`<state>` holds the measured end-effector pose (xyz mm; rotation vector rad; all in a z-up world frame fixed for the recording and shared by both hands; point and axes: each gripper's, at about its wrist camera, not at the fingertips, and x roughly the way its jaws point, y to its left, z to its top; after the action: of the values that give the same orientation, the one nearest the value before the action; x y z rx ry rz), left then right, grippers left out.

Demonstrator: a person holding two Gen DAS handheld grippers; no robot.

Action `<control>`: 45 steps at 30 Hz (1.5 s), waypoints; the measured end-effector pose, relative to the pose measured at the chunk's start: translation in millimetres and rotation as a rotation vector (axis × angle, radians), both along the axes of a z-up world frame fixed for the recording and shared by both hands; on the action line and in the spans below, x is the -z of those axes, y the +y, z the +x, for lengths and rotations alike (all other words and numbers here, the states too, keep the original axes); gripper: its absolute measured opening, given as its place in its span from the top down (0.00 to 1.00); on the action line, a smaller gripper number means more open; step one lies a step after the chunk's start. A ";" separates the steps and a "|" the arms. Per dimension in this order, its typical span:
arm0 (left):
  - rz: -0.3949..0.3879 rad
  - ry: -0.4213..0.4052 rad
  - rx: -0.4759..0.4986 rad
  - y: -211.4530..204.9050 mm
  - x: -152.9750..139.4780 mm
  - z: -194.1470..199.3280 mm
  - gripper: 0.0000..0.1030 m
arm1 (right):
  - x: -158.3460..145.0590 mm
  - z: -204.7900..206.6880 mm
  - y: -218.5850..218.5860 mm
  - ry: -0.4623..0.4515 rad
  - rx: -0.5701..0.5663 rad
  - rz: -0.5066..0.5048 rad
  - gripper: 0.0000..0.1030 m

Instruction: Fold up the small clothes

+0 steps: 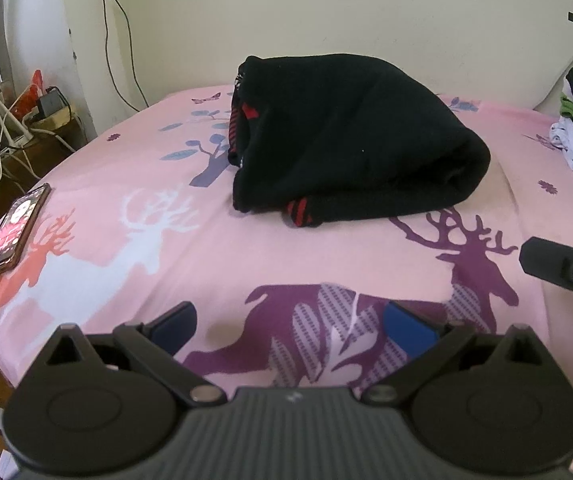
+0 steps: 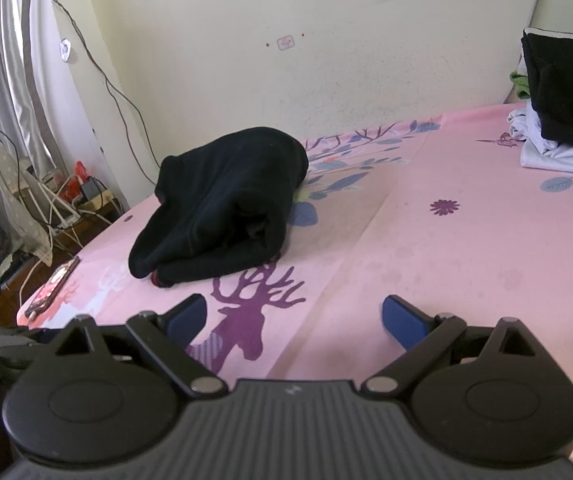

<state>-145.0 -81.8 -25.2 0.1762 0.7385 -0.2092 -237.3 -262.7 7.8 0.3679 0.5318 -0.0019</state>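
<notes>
At the far left edge of the left wrist view a phone (image 1: 14,232) lies on the pink deer-print bedsheet (image 1: 214,248), plugged into a white cable. My left gripper (image 1: 290,326) fills the bottom centre of that view, its blue-padded fingers spread wide and holding nothing. Above it, in the middle of the frame, sits the black garment with red trim (image 1: 350,148), bunched into a thick, roughly folded mound, well apart from both tools. At the right edge the tip of my right gripper pokes in; in its own view the right gripper (image 2: 294,320) is also wide and empty, with the garment in the centre left. A pile of other clothes (image 2: 558,120) rests at the upper right. As I judge it, the mound looks folded but lumpy, so I would approach low, pinch one layer at a near corner with each tool, and avoid dragging the sheet.
</notes>
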 end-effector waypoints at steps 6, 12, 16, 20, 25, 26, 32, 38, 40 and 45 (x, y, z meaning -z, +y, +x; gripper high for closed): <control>0.027 -0.031 -0.009 -1.2 -1.4 -3.9 0.00 | -0.4 -0.3 -0.5 -0.003 -0.002 0.001 0.12; 0.047 -0.050 -0.011 -2.3 -2.8 -5.7 0.00 | -1.6 -1.6 0.8 -0.009 -0.002 0.004 0.12; 0.055 -0.053 -0.013 -1.6 -3.0 -6.0 0.00 | -2.1 -3.7 -0.3 -0.020 0.002 0.007 0.12; 0.059 -0.055 -0.022 0.3 -3.3 -5.2 0.00 | -2.5 -4.8 -0.6 -0.029 0.000 0.008 0.12; 0.068 -0.059 -0.028 0.4 -3.6 -5.0 0.00 | -2.9 -5.8 -1.0 -0.038 0.001 0.012 0.12; 0.068 -0.058 -0.028 0.2 -3.6 -5.0 0.00 | -2.7 -6.0 -1.6 -0.039 0.001 0.013 0.12; 0.075 -0.061 -0.028 -1.0 -3.8 -6.2 0.00 | -2.5 -6.2 -1.7 -0.040 0.000 0.014 0.12; 0.089 -0.070 -0.033 -2.1 -3.3 -6.6 0.00 | -2.6 -6.7 -2.1 -0.046 -0.001 0.017 0.12; 0.090 -0.070 -0.035 -1.9 -3.2 -6.5 0.00 | -2.7 -6.9 -2.0 -0.050 -0.001 0.019 0.12; 0.093 -0.076 -0.039 -1.8 -4.0 -7.3 0.00 | -2.5 -7.6 -3.3 -0.055 0.000 0.023 0.12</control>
<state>-152.3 -83.6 -21.2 0.2571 0.6756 -0.1301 -244.9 -266.0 10.3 0.3890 0.4773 0.0142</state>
